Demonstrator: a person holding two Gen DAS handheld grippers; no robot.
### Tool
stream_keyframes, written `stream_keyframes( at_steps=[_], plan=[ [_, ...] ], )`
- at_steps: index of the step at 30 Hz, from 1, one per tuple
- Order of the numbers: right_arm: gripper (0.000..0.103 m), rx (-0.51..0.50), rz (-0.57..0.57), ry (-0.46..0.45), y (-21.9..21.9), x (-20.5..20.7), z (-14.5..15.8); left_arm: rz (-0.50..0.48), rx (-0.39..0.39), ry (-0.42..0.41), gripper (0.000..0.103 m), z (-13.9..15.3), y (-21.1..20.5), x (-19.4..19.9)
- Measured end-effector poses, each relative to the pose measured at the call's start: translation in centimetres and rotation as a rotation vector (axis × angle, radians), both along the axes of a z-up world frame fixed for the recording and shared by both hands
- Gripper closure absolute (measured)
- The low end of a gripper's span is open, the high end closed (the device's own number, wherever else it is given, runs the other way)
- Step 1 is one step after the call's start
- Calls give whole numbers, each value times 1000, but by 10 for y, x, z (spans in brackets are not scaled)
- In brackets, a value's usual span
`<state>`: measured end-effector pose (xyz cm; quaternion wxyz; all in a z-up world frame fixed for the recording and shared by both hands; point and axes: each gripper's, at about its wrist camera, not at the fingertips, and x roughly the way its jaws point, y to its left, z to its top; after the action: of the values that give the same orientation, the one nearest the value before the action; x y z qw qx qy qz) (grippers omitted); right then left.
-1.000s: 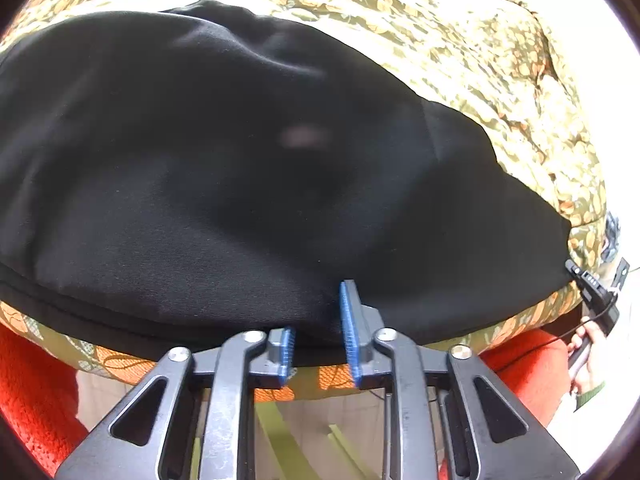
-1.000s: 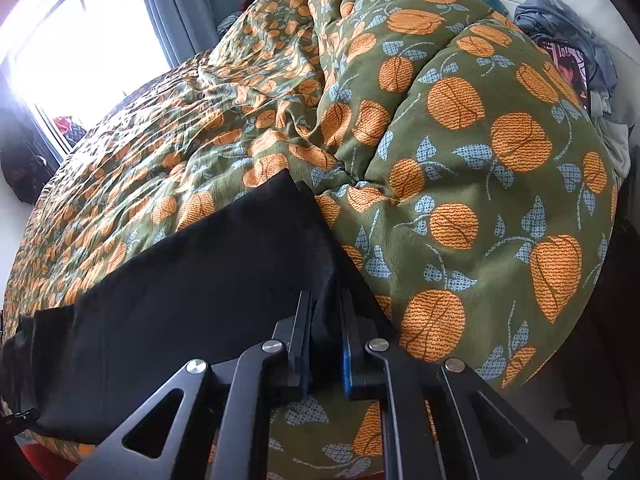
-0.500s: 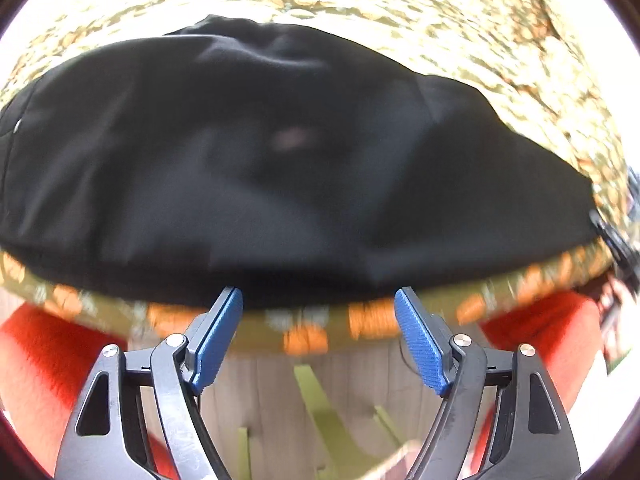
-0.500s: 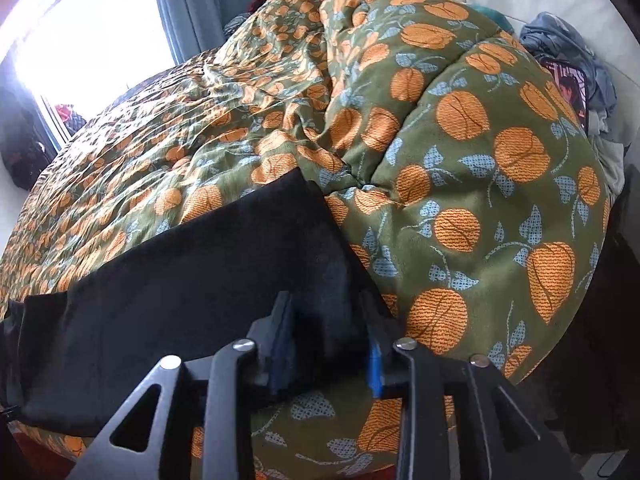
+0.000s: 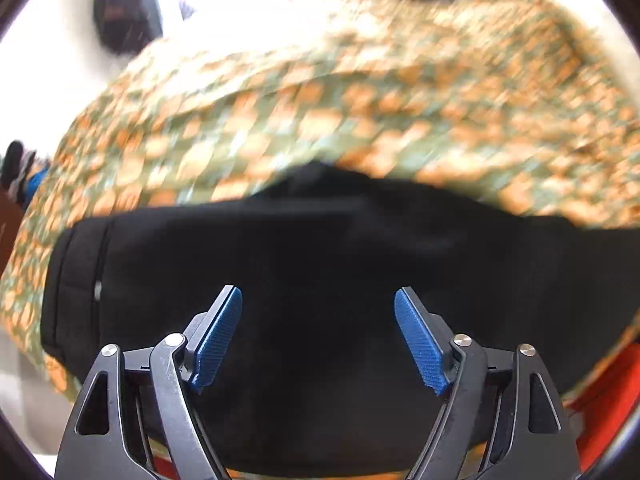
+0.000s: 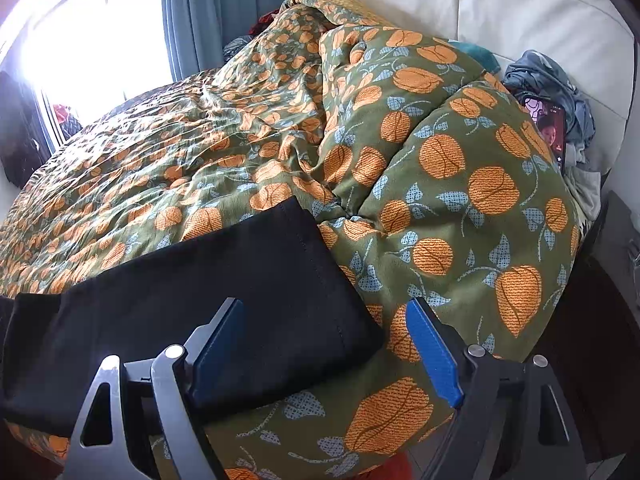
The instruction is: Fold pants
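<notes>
Black pants [image 5: 320, 280] on pumpkin-print duvet [image 5: 360, 100], long axis across frame, left to right.

My left gripper [image 5: 318, 334]: jaws wide, nothing held; cloth fills lower centre directly ahead, waistband at left edge. View blurred.

My right gripper [image 6: 324, 346]: jaws wide, empty; hem end [image 6: 320, 272] lies between jaws, nearer left pad. Judgement: right nearer hem, so hem-to-waistband fold starts there.

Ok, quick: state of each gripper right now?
Left gripper: open, empty, over the black pants.
Right gripper: open, empty, at the pants' hem end.
</notes>
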<state>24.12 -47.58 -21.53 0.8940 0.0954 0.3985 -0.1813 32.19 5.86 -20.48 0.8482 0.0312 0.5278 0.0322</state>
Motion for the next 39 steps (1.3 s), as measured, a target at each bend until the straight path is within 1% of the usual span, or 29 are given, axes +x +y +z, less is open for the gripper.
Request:
stream_keyframes(
  at_steps=[1, 2, 3, 4, 5, 7, 9, 11, 13, 14, 15, 16, 17, 18, 19, 20, 21, 22, 23, 24, 25, 27, 30, 31, 33, 34, 35, 37, 39],
  plan=[
    [21, -9, 4, 1, 2, -1, 0, 52, 15, 111, 45, -24, 12, -5],
    [21, -19, 8, 3, 4, -1, 0, 81, 6, 142, 45, -33, 18, -16],
    [21, -31, 12, 7, 6, -2, 0, 85, -8, 130, 45, -33, 20, -32],
    [21, -41, 15, 10, 7, -2, 0, 69, 11, 127, 45, -29, 17, -46],
    [21, -49, 17, 10, 8, -3, 0, 45, 34, 134, 41, -24, 11, -57],
    [21, -51, 17, 7, 7, -3, 0, 13, 5, 134, 34, -11, 5, -65],
    [21, -37, 13, 5, 5, -2, 0, -10, -24, 77, 33, 10, -2, -54],
    [21, -25, 13, 8, 4, 1, -1, -25, -15, -11, 17, 26, -9, -32],
    [21, -25, 21, 12, 6, 3, -1, -16, 18, -89, 9, 37, -13, -2],
    [21, -31, 26, 14, 8, 4, -1, -10, 30, -102, 7, 35, -14, 18],
    [21, -37, 32, 15, 9, 4, -1, 6, 49, -80, 7, 26, -14, 40],
    [21, -42, 37, 17, 10, 4, -1, 39, 83, -35, 9, 10, -9, 61],
    [21, -43, 39, 19, 10, 4, -2, 78, 109, 13, 27, -1, -7, 70],
    [21, -42, 37, 19, 10, 4, -2, 108, 114, 50, 38, -8, -8, 75],
    [21, -38, 34, 18, 8, 3, -2, 109, 52, 66, 44, -8, -16, 71],
    [21, -34, 29, 15, 7, 2, -2, 78, -11, 47, 39, -5, -28, 63],
    [21, -32, 24, 12, 6, 0, -2, 34, -50, 22, 33, 1, -45, 54],
    [21, -32, 22, 8, 6, -1, -1, -35, -58, -11, 20, 9, -72, 44],
    [21, -31, 22, 3, 5, -1, 0, -89, -50, -34, 11, 13, -94, 40],
    [21, -27, 23, 1, 4, 0, 0, -155, -38, -58, 9, 17, -118, 33],
    [21, -22, 25, 1, 4, 1, 0, -233, -24, -78, 8, 20, -146, 33],
    [21, -15, 33, 10, 5, 6, -1, -317, 10, -82, 8, 17, -184, 39],
    [21, -28, 57, 21, 10, 10, -2, -322, 28, -61, 9, 6, -214, 57],
    [21, -36, 64, 22, 12, 10, -2, -313, 10, -44, 10, 3, -225, 60],
    [21, -49, 71, 20, 15, 8, -1, -344, -20, -37, 11, 3, -243, 60],
    [21, -52, 70, 17, 16, 8, -1, -374, 3, -44, 10, 0, -256, 56],
    [21, -52, 67, 13, 15, 7, 0, -404, 57, -40, 9, -6, -269, 50],
    [21, -43, 56, 4, 12, 5, 1, -406, 122, 16, 9, -23, -277, 40],
    [21, -22, 45, -2, 7, 4, 1, -392, 77, 66, 10, -36, -272, 23]
  ],
)
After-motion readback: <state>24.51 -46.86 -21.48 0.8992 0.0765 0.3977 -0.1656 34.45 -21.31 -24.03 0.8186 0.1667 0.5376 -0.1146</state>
